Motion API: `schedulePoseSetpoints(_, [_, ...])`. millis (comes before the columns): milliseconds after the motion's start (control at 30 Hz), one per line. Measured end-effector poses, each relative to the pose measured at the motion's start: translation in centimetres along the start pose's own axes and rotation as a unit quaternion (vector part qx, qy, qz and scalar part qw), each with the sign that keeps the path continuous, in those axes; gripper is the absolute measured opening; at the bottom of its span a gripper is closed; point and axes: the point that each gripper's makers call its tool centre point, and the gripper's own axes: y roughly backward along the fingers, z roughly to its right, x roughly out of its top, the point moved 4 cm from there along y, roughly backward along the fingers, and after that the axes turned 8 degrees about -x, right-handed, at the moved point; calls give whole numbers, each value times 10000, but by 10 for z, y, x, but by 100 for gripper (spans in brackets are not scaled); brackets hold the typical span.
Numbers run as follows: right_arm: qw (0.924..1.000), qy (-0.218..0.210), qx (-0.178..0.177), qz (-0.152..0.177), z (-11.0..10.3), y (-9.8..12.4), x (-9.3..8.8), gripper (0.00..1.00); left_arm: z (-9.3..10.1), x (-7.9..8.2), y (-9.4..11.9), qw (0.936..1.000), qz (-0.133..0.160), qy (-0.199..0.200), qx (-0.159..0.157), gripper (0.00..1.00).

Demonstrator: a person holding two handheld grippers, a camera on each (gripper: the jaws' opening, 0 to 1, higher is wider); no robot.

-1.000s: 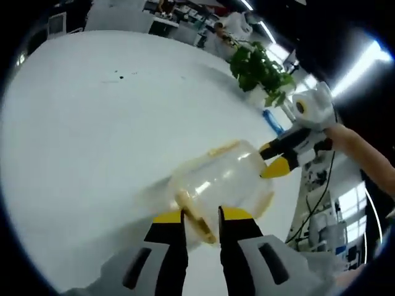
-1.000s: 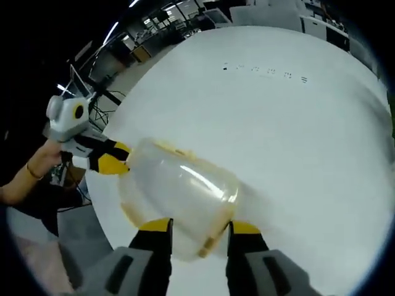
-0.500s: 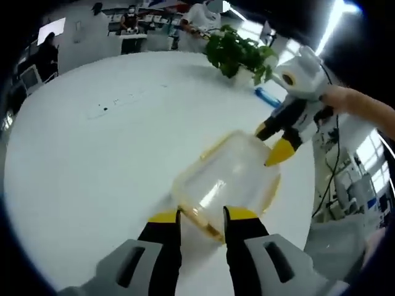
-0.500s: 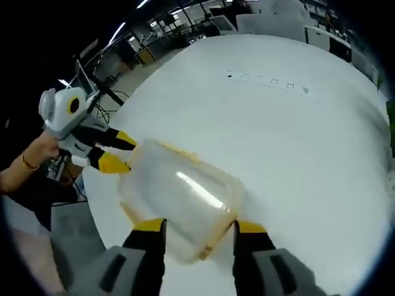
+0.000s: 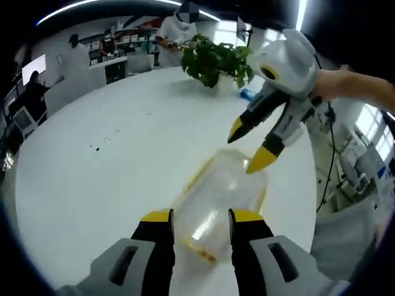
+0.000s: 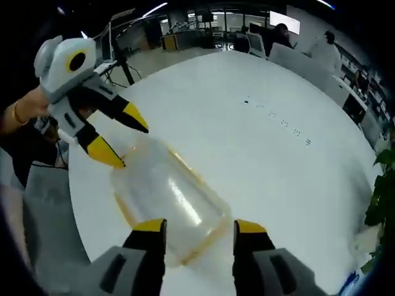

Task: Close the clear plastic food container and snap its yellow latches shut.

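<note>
clear plastic food container (image 5: 219,197) lies on the round white table (image 5: 92,179), near the table's edge, one on each short side of it a gripper. its lid is on; yellow trim runs along the rim, and a yellow latch (image 5: 200,251) shows at the end nearest the left gripper. whether any latch is snapped down, cannot tell.

left gripper (image 5: 199,217): jaws spread apart, yellow tips straddling the near end of the container, just beside its walls; contact not clear. nothing clamped.

right gripper (image 6: 199,227): jaws likewise parted, set either side of the container's opposite end (image 6: 166,197). seen from the left gripper view, its two yellow tips (image 5: 253,145) hang spread above the far end, one tip right at the lid edge. a hand (image 5: 345,86) holds it from behind.

potted green plant (image 5: 213,58) stands at the far side of the table. small dark marks on the tabletop (image 6: 278,120). people and desks in the background, blurred.
</note>
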Motion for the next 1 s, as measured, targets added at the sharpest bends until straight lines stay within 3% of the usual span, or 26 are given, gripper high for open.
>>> schedulePoseSetpoints(133, [9986,345,198,336,-10,0,14,37,2,-2,-8,9997,-84,-233,83,32])
schedulePoseSetpoints(200, [9976,510,218,424,-15,0,18,36,-2,-5,-10,9988,-210,-352,284,31])
schedulePoseSetpoints(400, [9962,637,335,486,-24,-7,27,31,2,-6,-17,9978,-233,-560,267,30])
schedulePoseSetpoints(533, [9958,711,449,353,-28,-13,26,24,8,-7,-20,9963,-257,-789,239,30])
schedulePoseSetpoints(800, [9940,856,588,356,-33,-21,33,26,21,-10,-29,9939,-252,-1073,37,33])
schedulePoseSetpoints(1000, [9916,1060,719,177,-35,-29,34,34,27,-11,-31,9921,-311,-1212,-96,39])
